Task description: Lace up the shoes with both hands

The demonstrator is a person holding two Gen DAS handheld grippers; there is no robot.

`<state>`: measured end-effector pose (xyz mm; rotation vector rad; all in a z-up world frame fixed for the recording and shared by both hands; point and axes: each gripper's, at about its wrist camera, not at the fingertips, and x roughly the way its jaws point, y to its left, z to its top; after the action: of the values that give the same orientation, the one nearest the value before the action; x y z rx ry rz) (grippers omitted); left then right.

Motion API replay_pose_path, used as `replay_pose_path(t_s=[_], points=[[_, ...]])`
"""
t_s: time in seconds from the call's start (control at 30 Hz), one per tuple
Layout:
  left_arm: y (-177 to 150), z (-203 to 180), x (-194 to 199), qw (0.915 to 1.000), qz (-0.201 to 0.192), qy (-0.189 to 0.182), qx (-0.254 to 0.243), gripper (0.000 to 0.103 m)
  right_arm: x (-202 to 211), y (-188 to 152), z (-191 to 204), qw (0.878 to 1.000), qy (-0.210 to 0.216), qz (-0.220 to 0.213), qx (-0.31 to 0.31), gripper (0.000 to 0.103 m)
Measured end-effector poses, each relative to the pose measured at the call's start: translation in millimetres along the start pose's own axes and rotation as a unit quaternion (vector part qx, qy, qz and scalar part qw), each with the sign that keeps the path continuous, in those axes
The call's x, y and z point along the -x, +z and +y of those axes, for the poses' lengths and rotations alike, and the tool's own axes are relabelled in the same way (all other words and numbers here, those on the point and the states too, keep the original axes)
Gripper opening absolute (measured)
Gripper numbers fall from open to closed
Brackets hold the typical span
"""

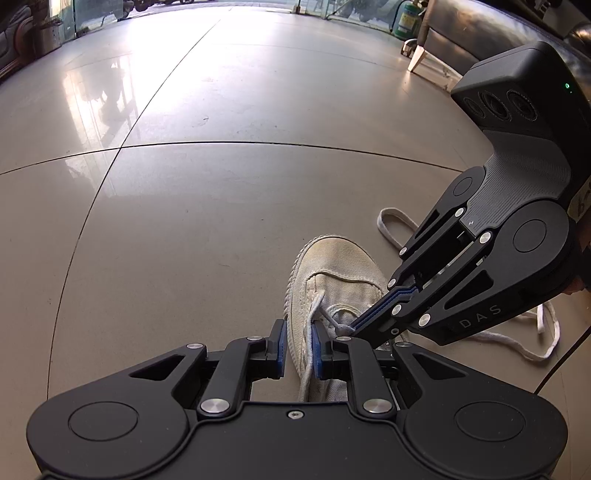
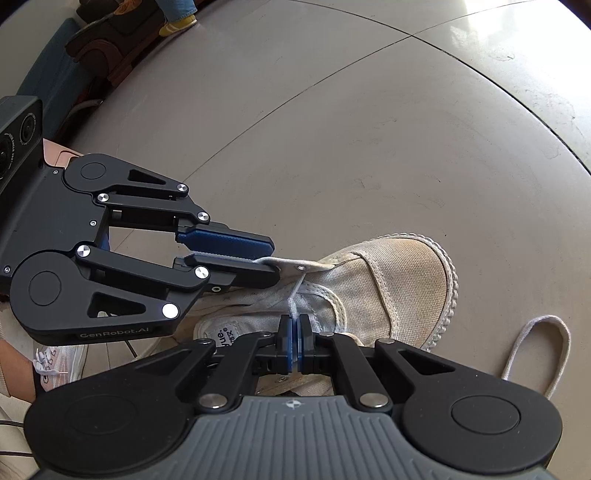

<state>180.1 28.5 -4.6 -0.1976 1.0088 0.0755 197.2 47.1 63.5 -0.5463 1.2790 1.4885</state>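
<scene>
A worn cream canvas shoe (image 1: 332,266) (image 2: 388,280) lies on the tiled floor, toe pointing away. My left gripper (image 1: 299,332) (image 2: 271,258) is shut on the shoe's eyelet flap (image 2: 291,264), holding it up. From the flap's metal eyelet (image 2: 301,267) a white lace (image 2: 293,306) runs into my right gripper (image 2: 295,325) (image 1: 351,329), whose blue pads are shut on it. In the left wrist view the right gripper comes in from the right, its tips at the shoe's throat. Loose lace loops (image 1: 391,229) (image 2: 535,350) trail on the floor beside the shoe.
Grey glossy floor tiles (image 1: 221,184) stretch ahead. A sofa with a pale leg (image 1: 417,59) and a green bottle (image 1: 406,18) stand at the far right. A person's foot in a pink sneaker (image 2: 55,365) is at the lower left. A thin cable (image 1: 565,362) runs along the floor.
</scene>
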Motion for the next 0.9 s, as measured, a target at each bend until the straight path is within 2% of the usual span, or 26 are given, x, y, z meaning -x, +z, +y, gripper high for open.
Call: replay_pose_path(t_s=[0.63, 0.9], points=[[0.2, -2.0, 1.5, 1.0, 0.002, 0.0, -0.007, 0.014, -6.3, 4.5, -1.2, 1.0, 0.006, 0.005, -0.009, 0.003], [-1.6, -2.2, 1.3, 1.0, 0.002, 0.0, -0.01, 0.014, -3.7, 4.6, -5.8, 0.999, 0.002, -0.021, -0.034, 0.003]])
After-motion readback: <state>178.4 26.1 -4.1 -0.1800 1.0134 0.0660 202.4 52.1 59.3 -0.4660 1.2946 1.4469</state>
